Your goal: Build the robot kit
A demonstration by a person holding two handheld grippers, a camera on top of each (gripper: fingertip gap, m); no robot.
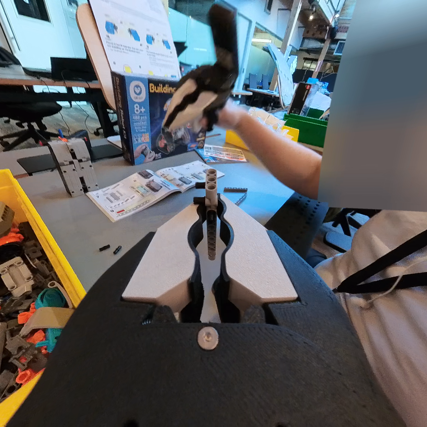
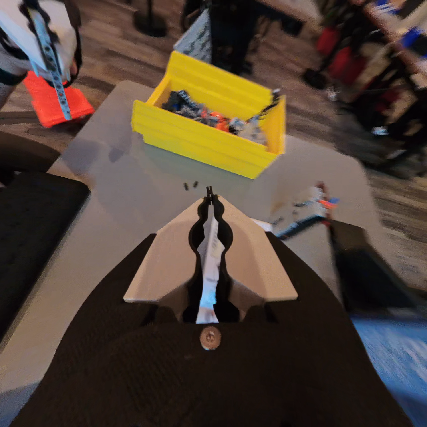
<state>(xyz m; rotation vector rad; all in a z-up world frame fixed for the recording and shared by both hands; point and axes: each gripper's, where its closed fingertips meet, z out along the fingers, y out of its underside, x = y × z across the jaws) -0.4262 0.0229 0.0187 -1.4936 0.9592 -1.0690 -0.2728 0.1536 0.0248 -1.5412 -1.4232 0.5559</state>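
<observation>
My left gripper (image 1: 210, 203) is shut on a long grey beam with holes (image 1: 210, 184), held upright above the grey table (image 1: 80, 221); two black pins stick out of the beam's left side. The beam also shows in the right wrist view (image 2: 54, 76), at the top left. My right gripper (image 2: 209, 200) is shut on a small black pin (image 2: 209, 193) at its tips and is held high over the table. It shows blurred in the left wrist view (image 1: 184, 108), with a hand behind it. Two loose black pins (image 1: 110, 249) lie on the table; they also show in the right wrist view (image 2: 190, 184).
A yellow bin (image 1: 34, 231) of mixed parts stands at my left; the right wrist view shows it too (image 2: 203, 143). An open instruction booklet (image 1: 147, 189), a grey block assembly (image 1: 72, 168), a blue kit box (image 1: 143, 120) and dark beams (image 1: 235, 190) are on the table. A person sits at right. The tips of one gripper are about 20 cm away from the tips of the other.
</observation>
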